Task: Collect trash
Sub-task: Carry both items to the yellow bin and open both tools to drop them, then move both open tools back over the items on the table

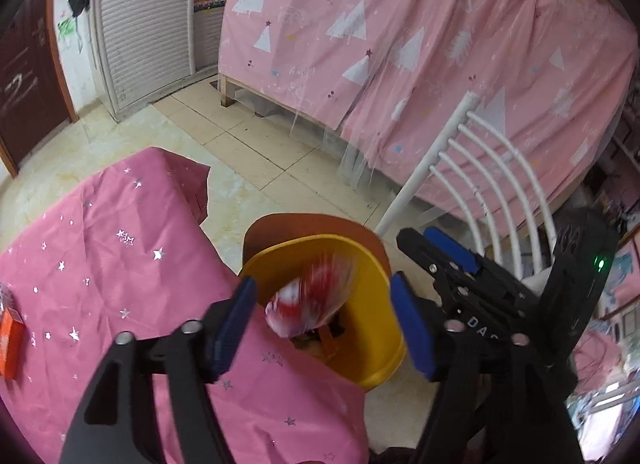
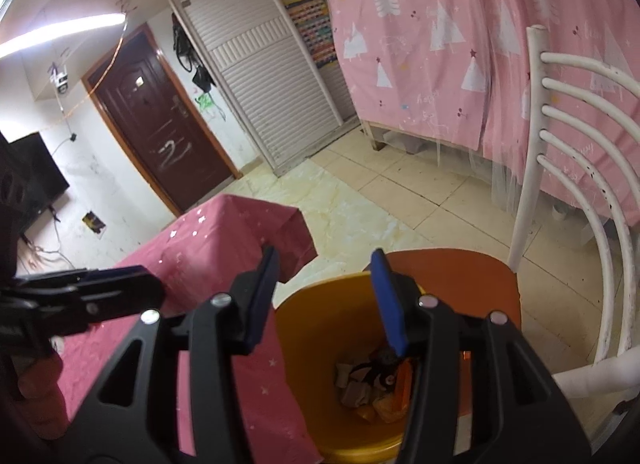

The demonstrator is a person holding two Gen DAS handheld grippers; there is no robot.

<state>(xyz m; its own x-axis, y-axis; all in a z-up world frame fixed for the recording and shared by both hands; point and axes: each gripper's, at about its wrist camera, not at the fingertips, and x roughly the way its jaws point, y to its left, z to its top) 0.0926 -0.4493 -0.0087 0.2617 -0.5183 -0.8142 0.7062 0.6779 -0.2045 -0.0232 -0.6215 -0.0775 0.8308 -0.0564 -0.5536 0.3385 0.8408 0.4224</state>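
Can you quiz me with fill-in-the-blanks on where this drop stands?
1. The red-and-white wrapper is blurred over the mouth of the ____ bin.
2. The bin stands on the seat of a white ____.
3. The left claw is ____.
4. An orange box lies on the pink ____.

Missing words: yellow; chair; open; tablecloth

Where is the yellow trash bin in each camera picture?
Left wrist view: the yellow bin sits low, right of centre, between the open left gripper fingers, beside the pink tablecloth.
Right wrist view: bottom centre, its rim just beyond the open right gripper.
Shared landmark: the white chair.
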